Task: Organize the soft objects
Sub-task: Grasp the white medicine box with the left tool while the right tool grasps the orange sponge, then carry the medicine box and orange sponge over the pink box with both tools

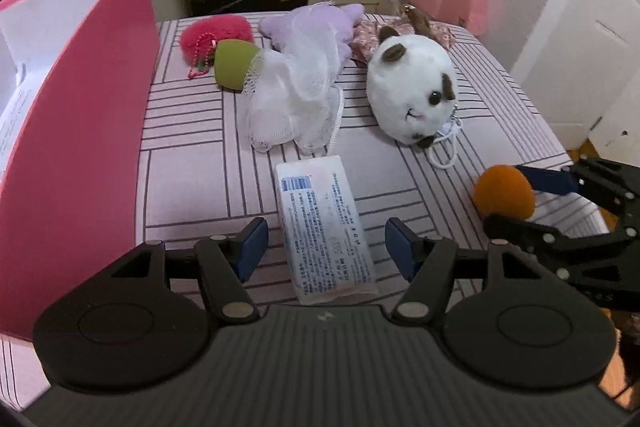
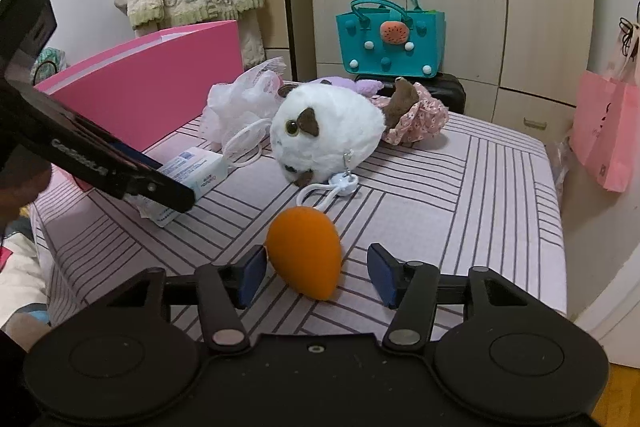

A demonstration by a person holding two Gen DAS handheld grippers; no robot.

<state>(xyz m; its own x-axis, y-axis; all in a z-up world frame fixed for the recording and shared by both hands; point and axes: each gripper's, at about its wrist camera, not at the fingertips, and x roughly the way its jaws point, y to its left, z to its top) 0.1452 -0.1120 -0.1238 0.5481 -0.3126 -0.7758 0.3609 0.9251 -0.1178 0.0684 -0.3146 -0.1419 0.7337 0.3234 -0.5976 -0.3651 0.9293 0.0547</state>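
Straddling a white plastic-wrapped tissue packet [image 1: 326,227] on the pink-striped bed [image 1: 192,167], the left tongs [image 1: 326,247] stand open, pads clear of its sides; the packet's long axis runs straight ahead between them, so it is the left hand's catch. From the right wrist, the right tongs [image 2: 316,273] gape around an orange egg-shaped sponge [image 2: 306,249], its narrow end pointing back toward them, the left pad just beside it.

box [image 1: 76,131]: set at tabletop [image 1: 192,179] left edge | tissue pack [image 1: 326,227]: laid front centre | mesh pouf [image 1: 296,95]: placed behind pack | plush toy [image 1: 412,91]: laid right of pouf | egg-shaped sponge [image 2: 306,251]: laid before plush toy
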